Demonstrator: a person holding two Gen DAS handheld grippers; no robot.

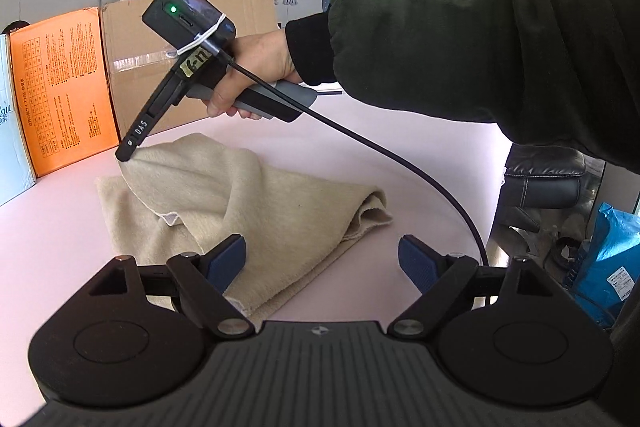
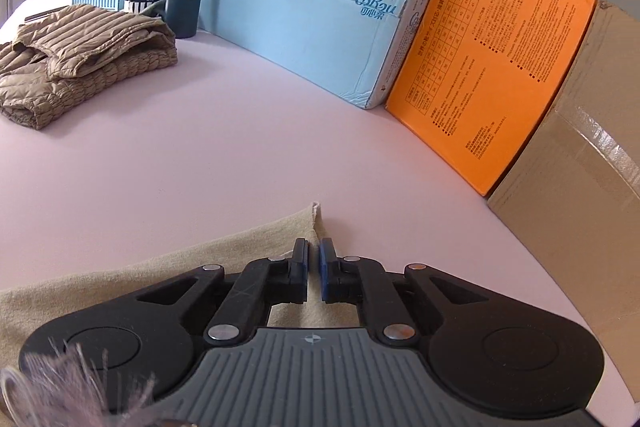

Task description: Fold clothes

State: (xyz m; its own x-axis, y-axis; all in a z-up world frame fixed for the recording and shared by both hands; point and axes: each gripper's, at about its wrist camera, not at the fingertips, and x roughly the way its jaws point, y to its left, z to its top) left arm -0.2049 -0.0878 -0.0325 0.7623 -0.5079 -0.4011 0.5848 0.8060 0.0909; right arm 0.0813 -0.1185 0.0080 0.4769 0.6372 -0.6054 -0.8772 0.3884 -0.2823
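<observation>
"DAS" on the right tongs' finger (image 1: 136, 137), "6-n" tag (image 1: 195, 67) above; "Cabau" on pale blue box (image 2: 320, 23).

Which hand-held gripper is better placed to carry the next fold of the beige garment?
Right hand-held gripper: its jaws are shut on a raised edge of the beige garment. The left hand-held gripper is open and holds nothing.

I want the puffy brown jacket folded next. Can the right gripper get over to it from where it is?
Probably not straight away. The right gripper is shut on the beige cloth, so it must let go first. After that, only bare pink table lies between it and the brown jacket.
</observation>
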